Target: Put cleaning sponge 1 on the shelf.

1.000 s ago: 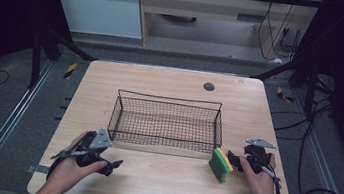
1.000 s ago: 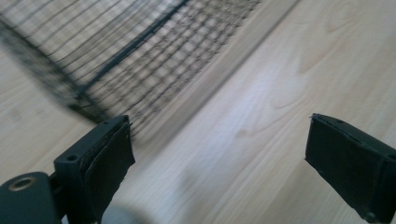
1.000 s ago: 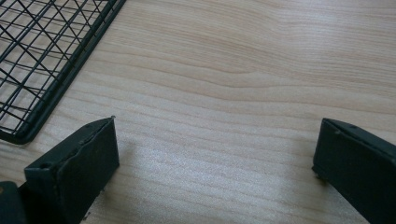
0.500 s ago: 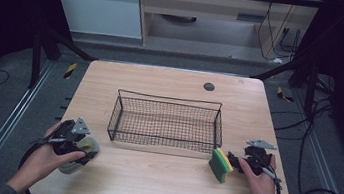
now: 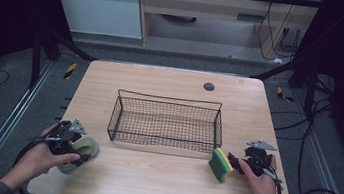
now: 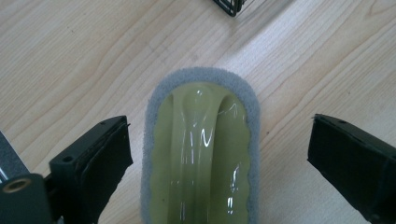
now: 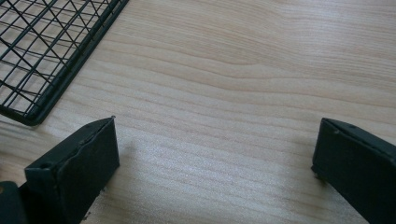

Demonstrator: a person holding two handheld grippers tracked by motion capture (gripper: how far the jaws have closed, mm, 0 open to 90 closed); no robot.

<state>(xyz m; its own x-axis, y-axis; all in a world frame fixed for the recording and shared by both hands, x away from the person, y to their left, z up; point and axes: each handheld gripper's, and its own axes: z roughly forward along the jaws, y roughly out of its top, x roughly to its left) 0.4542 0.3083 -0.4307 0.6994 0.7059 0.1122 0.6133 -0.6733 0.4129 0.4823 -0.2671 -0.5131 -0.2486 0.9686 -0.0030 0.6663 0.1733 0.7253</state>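
Note:
A scrubber (image 5: 85,148) with a pale green glossy handle on a grey foam pad (image 6: 201,154) lies flat on the table's front left. My left gripper (image 5: 72,147) (image 6: 219,123) is open around it, one jaw on each side with a gap to the pad. A green and yellow sponge (image 5: 220,165) stands on edge at the front right, just below the basket's right corner. My right gripper (image 5: 234,162) (image 7: 218,123) sits just right of the sponge, open, with bare wood between its jaws.
A black wire basket (image 5: 170,98) stands empty mid-table; its corners show in both gripper views (image 6: 229,7) (image 7: 46,51). A small dark disc (image 5: 208,86) lies near the far edge. The wooden table (image 5: 148,184) ends close behind both hands.
My left hand has drawn back to the left, and the scrubber has come into sight between its jaws. The right gripper and the sponge have stayed put.

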